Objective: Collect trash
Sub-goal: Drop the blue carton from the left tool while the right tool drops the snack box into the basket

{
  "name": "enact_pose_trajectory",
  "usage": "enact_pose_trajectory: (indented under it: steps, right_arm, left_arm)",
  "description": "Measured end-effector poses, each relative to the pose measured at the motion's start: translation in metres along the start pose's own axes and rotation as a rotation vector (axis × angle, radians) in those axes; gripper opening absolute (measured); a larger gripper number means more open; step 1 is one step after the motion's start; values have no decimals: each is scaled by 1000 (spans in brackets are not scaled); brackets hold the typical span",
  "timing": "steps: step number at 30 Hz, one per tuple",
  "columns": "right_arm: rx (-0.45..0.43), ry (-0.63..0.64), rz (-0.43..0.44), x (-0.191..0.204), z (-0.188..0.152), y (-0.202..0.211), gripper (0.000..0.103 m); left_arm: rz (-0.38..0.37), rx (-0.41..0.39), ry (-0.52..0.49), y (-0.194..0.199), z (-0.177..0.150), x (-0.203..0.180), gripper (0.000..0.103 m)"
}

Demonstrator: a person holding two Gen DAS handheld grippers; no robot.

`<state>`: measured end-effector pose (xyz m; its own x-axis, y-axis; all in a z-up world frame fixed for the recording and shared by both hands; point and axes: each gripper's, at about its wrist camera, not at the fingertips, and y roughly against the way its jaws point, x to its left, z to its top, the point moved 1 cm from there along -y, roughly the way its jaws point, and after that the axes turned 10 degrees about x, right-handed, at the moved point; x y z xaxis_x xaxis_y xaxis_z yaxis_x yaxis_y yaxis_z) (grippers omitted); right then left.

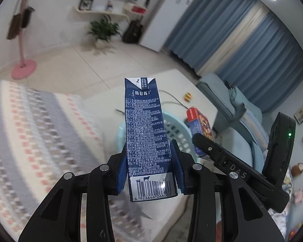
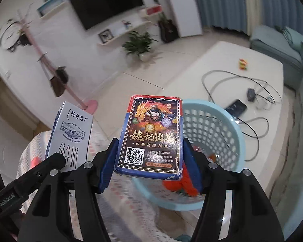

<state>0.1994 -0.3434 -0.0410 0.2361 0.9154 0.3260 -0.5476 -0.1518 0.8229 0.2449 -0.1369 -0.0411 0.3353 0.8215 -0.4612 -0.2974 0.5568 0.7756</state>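
My left gripper (image 1: 149, 169) is shut on a dark blue milk carton (image 1: 145, 133), held upright above a light blue plastic basket (image 1: 177, 133). The carton also shows in the right wrist view (image 2: 70, 139), at the left. My right gripper (image 2: 149, 163) is shut on a card box with a dragon print (image 2: 151, 139), held just left of and above the basket (image 2: 218, 141). The card box also shows in the left wrist view (image 1: 200, 129), with the right gripper's body beside it. Orange trash (image 2: 179, 183) lies inside the basket.
A white low table (image 2: 222, 60) holds cables (image 2: 232, 80), a phone (image 2: 235, 107) and a small colourful wrapper (image 2: 243, 63). A patterned cloth (image 1: 30, 131) covers the surface at the left. A blue sofa (image 1: 232, 104), pink coat stand (image 1: 23, 68) and potted plant (image 1: 103, 30) stand around.
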Motion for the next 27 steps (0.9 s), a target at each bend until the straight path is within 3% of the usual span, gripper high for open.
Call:
enact_pose_trajectory:
  steps: [6, 10, 19, 27]
  right_arm:
    - [43, -59, -43, -34, 3, -18, 59]
    - [50, -89, -46, -46, 4, -21, 60]
    - [46, -103, -29, -58, 1, -15, 60]
    - [28, -65, -17, -40, -1, -2, 60]
  left_arm:
    - [6, 76, -40, -44, 1, -13, 38]
    - [1, 61, -58, -52, 2, -16, 60]
    - [11, 26, -86, -38, -4, -19, 60]
    - [9, -8, -67, -15, -12, -12, 63]
